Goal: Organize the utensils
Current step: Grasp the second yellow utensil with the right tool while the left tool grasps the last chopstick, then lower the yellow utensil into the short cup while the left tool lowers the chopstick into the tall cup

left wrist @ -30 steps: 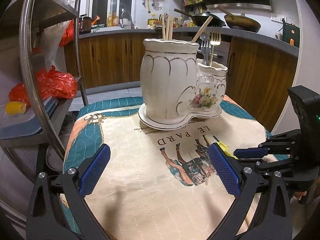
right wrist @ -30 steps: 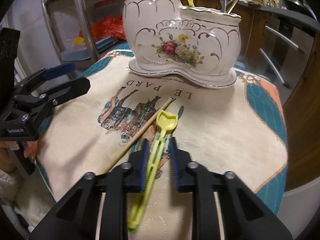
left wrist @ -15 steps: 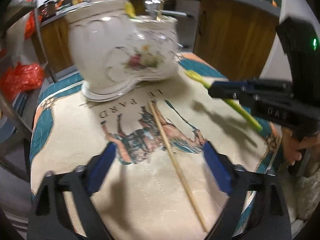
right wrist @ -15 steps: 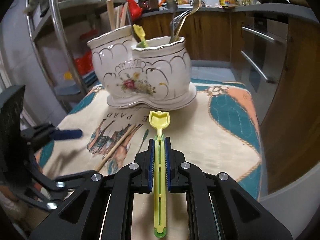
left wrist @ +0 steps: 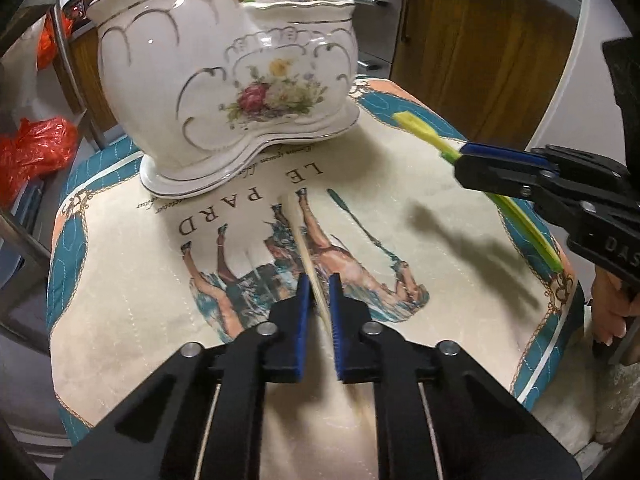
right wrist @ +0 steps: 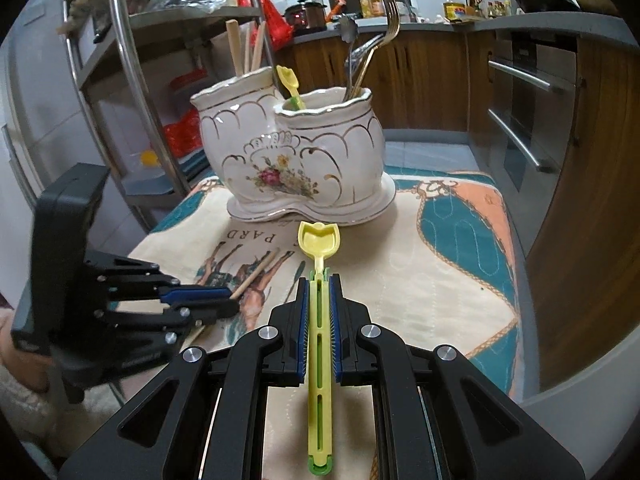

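Left gripper (left wrist: 319,300) jaws pinched on thin pale wooden chopstick (left wrist: 298,236) lying on quilted printed cloth (left wrist: 440,184), tip toward glossy white floral ceramic holder (left wrist: 224,80), right gripper (right wrist: 319,300) clamping slotted yellow-green plastic scoop (right wrist: 320,240), bowl end toward holder.

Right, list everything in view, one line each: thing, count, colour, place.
ceramic holder: one, white with gold trim and flowers, two compartments, back of the cloth.
wooden chopsticks in holder: several, tan, taller compartment.
metal cutlery: a few pieces, silver and gold, lower compartment.
yellow spoon in holder: one, between the compartments.
held yellow spoon: one, raised above the cloth.
loose chopstick: one, tan, on the cloth.
cloth: one, cream with teal border, horse print.
left gripper: black, blue pads, closed on the loose chopstick.
right gripper: black, blue pads, clamping the held yellow spoon.
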The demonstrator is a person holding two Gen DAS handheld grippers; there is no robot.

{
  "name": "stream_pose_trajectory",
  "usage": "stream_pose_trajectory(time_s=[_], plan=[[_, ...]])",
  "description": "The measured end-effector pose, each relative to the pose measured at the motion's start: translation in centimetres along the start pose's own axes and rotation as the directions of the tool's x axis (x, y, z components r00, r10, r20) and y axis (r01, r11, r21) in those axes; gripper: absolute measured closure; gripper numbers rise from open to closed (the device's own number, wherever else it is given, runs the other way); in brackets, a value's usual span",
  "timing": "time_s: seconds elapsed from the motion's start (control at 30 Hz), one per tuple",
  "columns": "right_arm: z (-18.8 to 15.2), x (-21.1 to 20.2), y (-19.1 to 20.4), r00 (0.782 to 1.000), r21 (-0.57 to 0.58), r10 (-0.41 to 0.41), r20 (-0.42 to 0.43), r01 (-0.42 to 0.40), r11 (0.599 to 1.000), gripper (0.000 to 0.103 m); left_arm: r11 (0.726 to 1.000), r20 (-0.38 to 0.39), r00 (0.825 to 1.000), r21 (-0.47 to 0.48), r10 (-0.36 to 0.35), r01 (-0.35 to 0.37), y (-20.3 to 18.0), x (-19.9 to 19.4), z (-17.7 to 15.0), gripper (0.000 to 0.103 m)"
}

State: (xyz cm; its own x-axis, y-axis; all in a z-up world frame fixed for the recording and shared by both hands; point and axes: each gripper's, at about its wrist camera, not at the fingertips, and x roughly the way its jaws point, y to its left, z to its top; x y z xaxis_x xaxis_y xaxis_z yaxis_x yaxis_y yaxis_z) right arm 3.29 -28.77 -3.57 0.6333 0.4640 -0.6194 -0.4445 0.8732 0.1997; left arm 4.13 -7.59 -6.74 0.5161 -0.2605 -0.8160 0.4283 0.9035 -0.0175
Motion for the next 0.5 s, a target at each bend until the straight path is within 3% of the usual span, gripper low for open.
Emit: stream_pose_trajectory(time_s=[0.2,0.3,0.4,0.5], plan=[[0.2,-1.4,-0.3,0.996,0.021,0.033,0.08,-0.035,0.999,0.092,0.999,0.039,0.999,-0.004,-0.036,0.036,1.5,-1.1,-0.3,0.098],[0.4,-2.1,-0.5,0.991,0.038,0.034,0.128,-0.039,0.999,0.092,0.997,0.118,0.99,0.004,-0.081,0.081,2.4,-3.1,-0.7,0.098],[0.7,-3.1,-0.3,0.979,0.035,0.043,0.2,-0.051,0.998,0.092,0.993,0.236,0.964,0.047,-0.12,0.112,2.9,-5.8,-1.5,0.098],[1.2,-4.3,0.1,0.959,0.022,0.056,0.278,-0.064,0.998,0.092,0.989,0.355,0.924,0.084,-0.143,0.121,3.6,-8.7,-2.1,0.098]])
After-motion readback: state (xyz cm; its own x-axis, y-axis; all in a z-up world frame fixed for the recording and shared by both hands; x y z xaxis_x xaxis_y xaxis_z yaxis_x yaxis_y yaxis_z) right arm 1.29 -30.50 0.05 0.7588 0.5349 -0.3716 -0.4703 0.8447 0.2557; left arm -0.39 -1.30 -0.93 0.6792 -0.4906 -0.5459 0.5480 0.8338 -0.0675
